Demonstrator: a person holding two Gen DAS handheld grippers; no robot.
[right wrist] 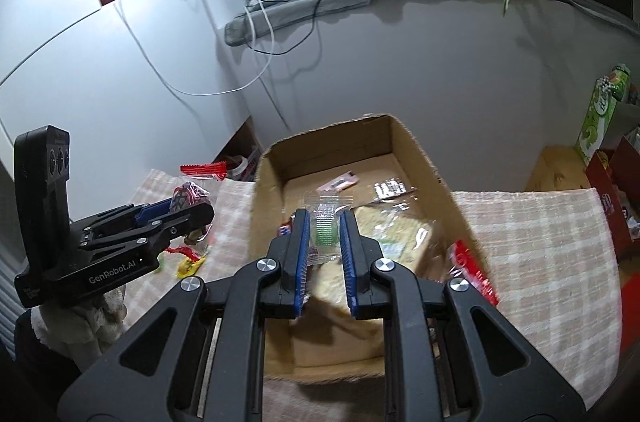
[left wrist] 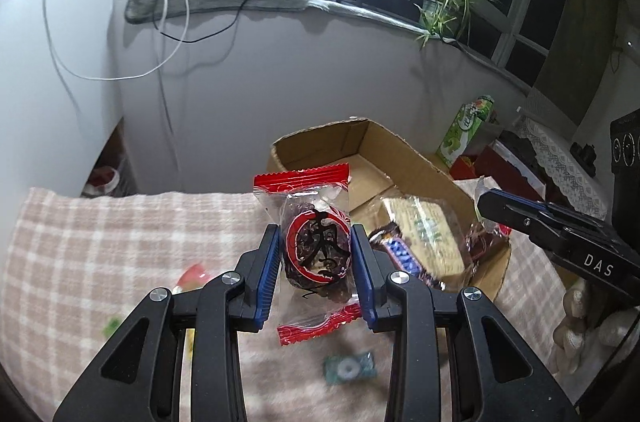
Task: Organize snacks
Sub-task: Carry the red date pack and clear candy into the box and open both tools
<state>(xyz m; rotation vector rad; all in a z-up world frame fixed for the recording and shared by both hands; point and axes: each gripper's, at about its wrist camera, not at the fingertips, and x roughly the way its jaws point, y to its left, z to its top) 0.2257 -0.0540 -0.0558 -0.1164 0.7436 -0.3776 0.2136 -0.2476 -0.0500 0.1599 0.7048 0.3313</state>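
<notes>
My left gripper (left wrist: 315,237) is shut on a clear snack packet with red ends and dark dried fruit inside (left wrist: 316,250), held above the checked cloth just left of the cardboard box (left wrist: 404,158). My right gripper (right wrist: 324,220) is shut on a small clear packet holding a green candy (right wrist: 326,222), hanging over the open box (right wrist: 344,146). Inside the box lie a pale wrapped biscuit pack (right wrist: 396,230), a pink packet (right wrist: 338,182) and a red packet (right wrist: 474,262). In the right wrist view the left gripper (right wrist: 188,206) shows at the left with its red-ended packet.
A pink checked cloth (left wrist: 100,246) covers the table. On it lie a small green ring-candy packet (left wrist: 350,368) and yellow-green sweets (right wrist: 190,262). A green carton (left wrist: 466,130) and red boxes stand at the right. White wall and windowsill lie behind the box.
</notes>
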